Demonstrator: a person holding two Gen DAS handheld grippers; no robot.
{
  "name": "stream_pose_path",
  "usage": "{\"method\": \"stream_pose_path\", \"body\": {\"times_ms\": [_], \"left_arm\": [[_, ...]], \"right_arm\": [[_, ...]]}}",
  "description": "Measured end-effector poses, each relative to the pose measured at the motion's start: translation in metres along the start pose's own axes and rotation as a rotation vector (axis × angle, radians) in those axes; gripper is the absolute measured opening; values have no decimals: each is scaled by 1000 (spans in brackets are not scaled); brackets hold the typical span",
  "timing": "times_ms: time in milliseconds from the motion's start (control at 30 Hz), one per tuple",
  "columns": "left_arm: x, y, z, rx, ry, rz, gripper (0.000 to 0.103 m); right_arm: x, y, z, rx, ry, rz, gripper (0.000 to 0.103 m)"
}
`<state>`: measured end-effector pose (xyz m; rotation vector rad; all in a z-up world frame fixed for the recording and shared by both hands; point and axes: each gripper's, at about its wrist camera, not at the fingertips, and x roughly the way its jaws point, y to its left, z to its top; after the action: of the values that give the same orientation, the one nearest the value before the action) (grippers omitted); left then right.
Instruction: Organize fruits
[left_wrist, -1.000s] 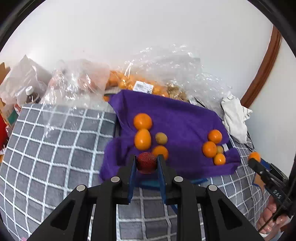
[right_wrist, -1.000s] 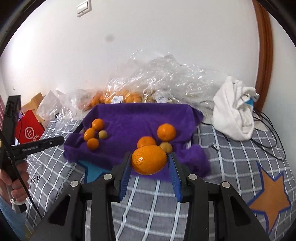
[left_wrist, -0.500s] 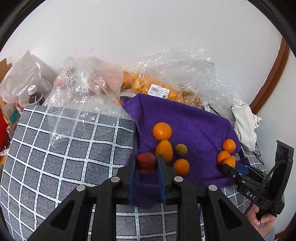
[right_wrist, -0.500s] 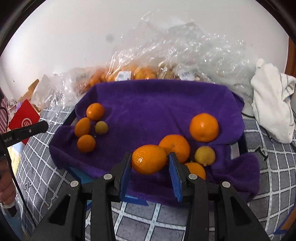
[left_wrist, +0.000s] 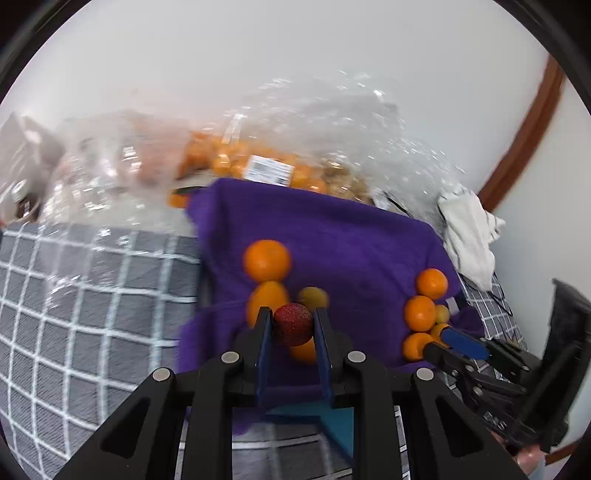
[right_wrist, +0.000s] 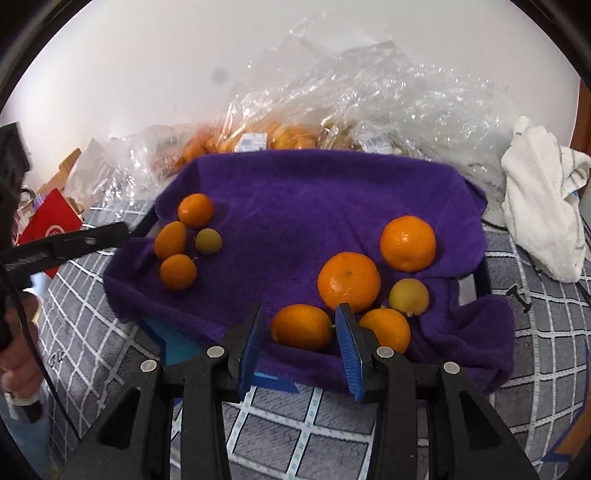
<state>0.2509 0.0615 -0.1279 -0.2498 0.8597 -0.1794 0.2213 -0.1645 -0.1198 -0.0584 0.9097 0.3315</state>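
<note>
A purple cloth covers a blue tray on the checked sheet. On its left lie three oranges and a small yellow-green fruit. On its right lie three more oranges and a yellow fruit. My right gripper is shut on an orange, held low over the cloth's near edge beside the right group. My left gripper is shut on a bumpy red fruit, just in front of the left group. One left finger shows in the right wrist view.
Clear plastic bags with many oranges lie behind the tray against the white wall. A white cloth is bunched at the right, and a red box stands at the left. A hand grips the left tool. Grey checked sheet surrounds the tray.
The right gripper has come down and forward with its orange, to the cloth's near edge by the right group. The left gripper has shifted with the red fruit closer to the left group.
</note>
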Motion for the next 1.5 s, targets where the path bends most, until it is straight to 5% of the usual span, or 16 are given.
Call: {"method": "stream_pose_path", "body": {"times_ms": [200,333,800,1500], "left_arm": [[23,-38,5,60,33,-26,21],[41,-61,2,152,44,82,21],[59,-66,-11,179,116,126,21],[-107,-81,-62,137,-107,91,58]], "right_arm": [[-45,-8,-10,-42,-76,-66,40],[-70,-25,-21,-24,-98,-115,40],[-90,-59,-42,129,-74,-171,40],[-194,-10,-43,172,-208,-216,55]]}}
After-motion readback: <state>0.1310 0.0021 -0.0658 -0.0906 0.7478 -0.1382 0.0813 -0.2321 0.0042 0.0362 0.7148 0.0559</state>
